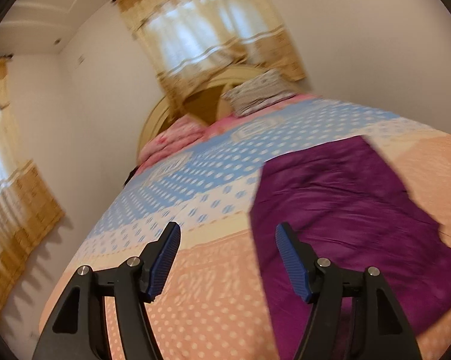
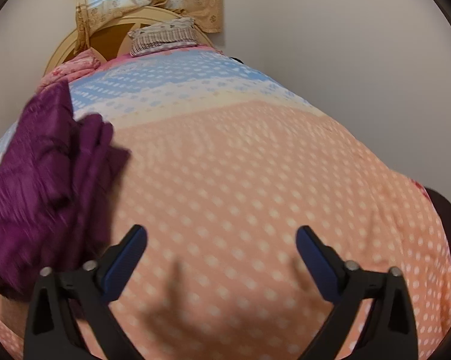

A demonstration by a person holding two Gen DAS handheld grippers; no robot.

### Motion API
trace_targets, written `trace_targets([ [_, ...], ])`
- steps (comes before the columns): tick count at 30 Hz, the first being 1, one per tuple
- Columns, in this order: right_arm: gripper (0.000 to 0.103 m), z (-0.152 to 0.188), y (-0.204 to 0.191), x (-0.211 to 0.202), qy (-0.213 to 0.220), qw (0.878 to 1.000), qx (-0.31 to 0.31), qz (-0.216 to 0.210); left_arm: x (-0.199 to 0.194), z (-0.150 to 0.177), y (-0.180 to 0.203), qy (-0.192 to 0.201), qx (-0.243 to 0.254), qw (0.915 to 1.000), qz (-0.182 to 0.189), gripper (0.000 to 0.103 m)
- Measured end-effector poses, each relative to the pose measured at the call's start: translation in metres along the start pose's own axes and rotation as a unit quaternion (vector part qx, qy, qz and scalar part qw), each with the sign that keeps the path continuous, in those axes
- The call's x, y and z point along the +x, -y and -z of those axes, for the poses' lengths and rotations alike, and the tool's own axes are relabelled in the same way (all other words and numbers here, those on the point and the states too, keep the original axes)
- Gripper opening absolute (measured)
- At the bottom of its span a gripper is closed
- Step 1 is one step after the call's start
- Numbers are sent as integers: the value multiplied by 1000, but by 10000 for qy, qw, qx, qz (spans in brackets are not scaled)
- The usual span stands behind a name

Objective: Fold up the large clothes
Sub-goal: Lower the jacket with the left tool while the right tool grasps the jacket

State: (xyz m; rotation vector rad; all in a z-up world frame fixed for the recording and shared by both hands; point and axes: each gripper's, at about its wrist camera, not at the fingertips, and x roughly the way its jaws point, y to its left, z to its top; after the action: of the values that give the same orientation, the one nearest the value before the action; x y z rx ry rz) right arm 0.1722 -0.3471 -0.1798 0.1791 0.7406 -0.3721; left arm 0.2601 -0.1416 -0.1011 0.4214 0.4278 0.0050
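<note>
A purple garment (image 1: pixel 351 210) lies folded into a long strip on the dotted bedspread (image 1: pixel 201 294). In the left wrist view it runs along the right side, partly behind the right finger. My left gripper (image 1: pixel 227 231) hovers above the bed's near part, open, with nothing between its blue pads. In the right wrist view the purple garment (image 2: pixel 45 174) lies bunched at the left, beside the left finger. Over bare peach bedspread (image 2: pixel 240 180) my right gripper (image 2: pixel 221 234) stands wide open and holds nothing.
A patterned pillow (image 1: pixel 258 91) and a pink blanket (image 1: pixel 177 135) lie at the bed's head, against a cream headboard (image 2: pixel 75 39). Curtained windows (image 1: pixel 207 33) stand behind and on the left wall. A plain wall (image 2: pixel 345 60) runs along the bed's right side.
</note>
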Motion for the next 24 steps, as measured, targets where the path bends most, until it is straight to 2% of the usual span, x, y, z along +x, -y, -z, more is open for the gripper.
trace_targets([
  [4, 87, -43, -36, -3, 153, 9996, -24, -221, 51, -9, -7, -443, -300, 9977, -425, 68],
  [6, 79, -64, -58, -1, 169, 9993, -89, -321, 72, -13, -7, -624, -462, 9958, -477, 68],
  [8, 66, -87, -84, 4, 183, 9988, -73, -455, 91, -15, -6, -781, -589, 9938, -530, 68],
  [13, 60, -122, -137, 21, 369, 9978, 55, -552, 114, -15, -7, -974, -867, 9900, -546, 69],
  [15, 54, -123, -154, 40, 354, 9968, 101, -713, 120, -17, -6, -964, -886, 9899, -547, 70],
  [16, 49, -121, -158, 48, 331, 9968, 109, -720, 123, -17, -5, -967, -895, 9899, -526, 71],
  [17, 47, -116, -161, 55, 283, 9971, 122, -703, 128, -18, -2, -976, -909, 9900, -449, 72],
  [21, 47, -80, -158, 88, -59, 9983, 133, -561, 139, -15, 21, -1059, -782, 9912, -162, 74],
  [24, 47, -62, -137, 98, -125, 9978, 387, -530, 138, -11, 45, -1005, -637, 9929, -10, 75],
])
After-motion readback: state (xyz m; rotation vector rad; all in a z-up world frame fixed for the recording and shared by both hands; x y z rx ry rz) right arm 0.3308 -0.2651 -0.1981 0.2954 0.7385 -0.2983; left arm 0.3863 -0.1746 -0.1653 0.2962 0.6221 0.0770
